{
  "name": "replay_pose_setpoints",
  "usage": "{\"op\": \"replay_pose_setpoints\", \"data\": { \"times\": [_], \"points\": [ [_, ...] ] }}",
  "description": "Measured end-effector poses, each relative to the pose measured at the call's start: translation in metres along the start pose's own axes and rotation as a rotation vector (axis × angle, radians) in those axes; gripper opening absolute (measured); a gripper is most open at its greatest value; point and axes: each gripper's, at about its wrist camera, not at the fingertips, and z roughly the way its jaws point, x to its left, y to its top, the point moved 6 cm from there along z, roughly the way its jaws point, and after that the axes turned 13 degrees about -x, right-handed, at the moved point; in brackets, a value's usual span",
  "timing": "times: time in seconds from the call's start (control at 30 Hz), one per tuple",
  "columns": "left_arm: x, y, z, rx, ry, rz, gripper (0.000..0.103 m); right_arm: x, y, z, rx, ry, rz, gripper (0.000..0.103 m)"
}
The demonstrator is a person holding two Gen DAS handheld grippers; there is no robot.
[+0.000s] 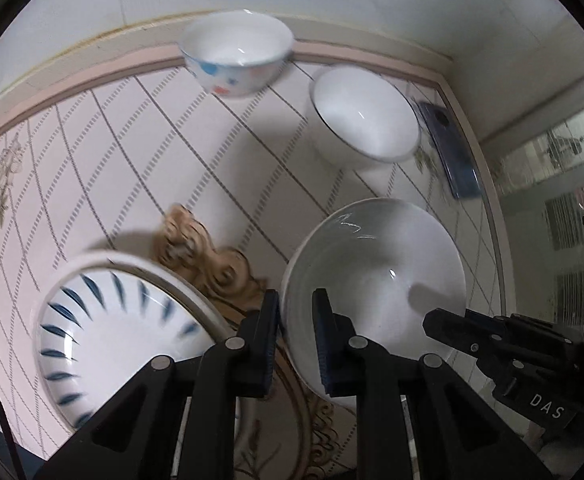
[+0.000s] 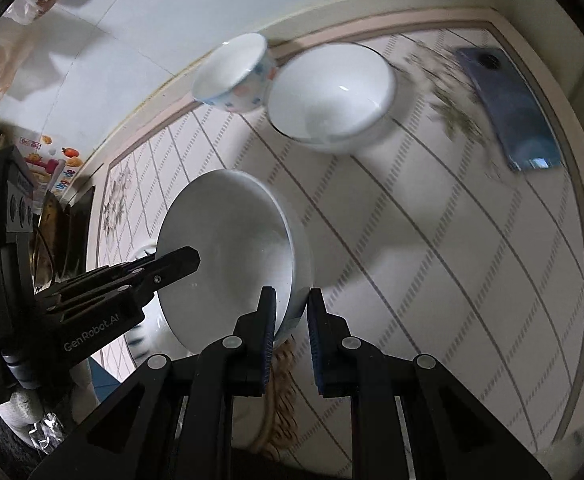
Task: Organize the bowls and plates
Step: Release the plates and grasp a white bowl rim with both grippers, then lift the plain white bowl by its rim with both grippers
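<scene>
Both grippers hold one plain white bowl (image 1: 375, 280) above the table. My left gripper (image 1: 295, 332) is shut on its left rim. My right gripper (image 2: 290, 320) is shut on its right rim; the same bowl shows in the right wrist view (image 2: 228, 248). A blue-feather patterned bowl (image 1: 112, 332) sits to the lower left, on a white plate (image 1: 196, 284). A bowl with blue and red spots (image 1: 236, 56) and a white bowl with a dark rim (image 1: 363, 120) stand at the far side of the table.
A dark blue phone (image 2: 511, 112) lies near the table's far right edge. The tablecloth (image 1: 132, 160) is pale with a diamond line pattern and a tan ornament (image 1: 208, 256). A white wall runs behind the table. Packages (image 2: 52, 160) stand at the left.
</scene>
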Motion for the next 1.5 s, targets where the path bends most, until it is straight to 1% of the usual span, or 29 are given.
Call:
{"op": "replay_pose_setpoints", "data": {
  "times": [0.2, 0.33, 0.5, 0.63, 0.73, 0.8, 0.87, 0.93, 1.0, 1.03, 1.07, 1.13, 1.17, 1.27, 1.33, 1.43, 1.5],
  "points": [
    [-0.013, -0.024, 0.024, 0.055, 0.018, 0.034, 0.015, -0.032, -0.025, -0.002, 0.022, -0.022, 0.037, 0.017],
    [-0.019, -0.031, 0.034, 0.076, 0.032, 0.057, 0.015, -0.046, -0.034, 0.003, 0.034, -0.028, 0.055, 0.017],
    [-0.024, -0.031, 0.045, 0.077, 0.053, 0.075, 0.015, -0.056, -0.039, 0.006, 0.039, -0.025, 0.063, 0.017],
    [-0.026, -0.03, 0.048, 0.074, 0.065, 0.093, 0.015, -0.059, -0.041, 0.008, 0.043, -0.018, 0.066, 0.017],
    [-0.027, -0.031, 0.05, 0.086, 0.067, 0.103, 0.015, -0.057, -0.039, 0.01, 0.055, -0.016, 0.071, 0.017],
    [-0.029, -0.028, 0.044, 0.09, 0.064, 0.102, 0.015, -0.058, -0.04, 0.011, 0.074, -0.01, 0.087, 0.018],
    [-0.031, -0.016, 0.03, 0.059, 0.054, 0.102, 0.015, -0.059, -0.038, 0.01, 0.1, -0.002, 0.114, 0.02],
    [-0.031, -0.001, 0.012, 0.025, 0.031, 0.094, 0.016, -0.06, -0.029, -0.001, 0.091, 0.007, 0.124, 0.02],
    [-0.029, 0.023, -0.003, -0.018, 0.014, 0.076, 0.017, -0.061, -0.017, -0.013, 0.066, 0.031, 0.147, 0.023],
    [-0.028, 0.035, -0.006, -0.033, 0.007, 0.064, 0.023, -0.061, -0.005, -0.02, 0.049, 0.046, 0.156, 0.03],
    [-0.025, 0.05, -0.006, -0.049, -0.002, 0.045, 0.028, -0.061, 0.004, -0.024, 0.038, 0.047, 0.158, 0.042],
    [-0.02, 0.075, 0.001, -0.076, 0.012, 0.019, 0.028, -0.062, 0.03, -0.031, -0.014, 0.054, 0.162, 0.05],
    [-0.017, 0.089, 0.008, -0.084, 0.024, 0.005, 0.028, -0.061, 0.04, -0.031, -0.03, 0.057, 0.159, 0.05],
    [-0.007, 0.116, 0.035, -0.054, 0.028, -0.04, 0.028, -0.06, 0.077, -0.024, -0.095, 0.055, 0.152, 0.05],
    [-0.002, 0.126, 0.052, -0.029, 0.019, -0.056, 0.028, -0.063, 0.101, -0.011, -0.136, 0.034, 0.156, 0.05],
    [-0.002, 0.136, 0.08, 0.011, 0.024, -0.06, 0.028, -0.069, 0.126, 0.01, -0.145, 0.035, 0.186, 0.05],
    [-0.003, 0.138, 0.098, 0.051, 0.028, -0.053, 0.028, -0.074, 0.137, 0.025, -0.132, 0.028, 0.208, 0.05]
  ]
}}
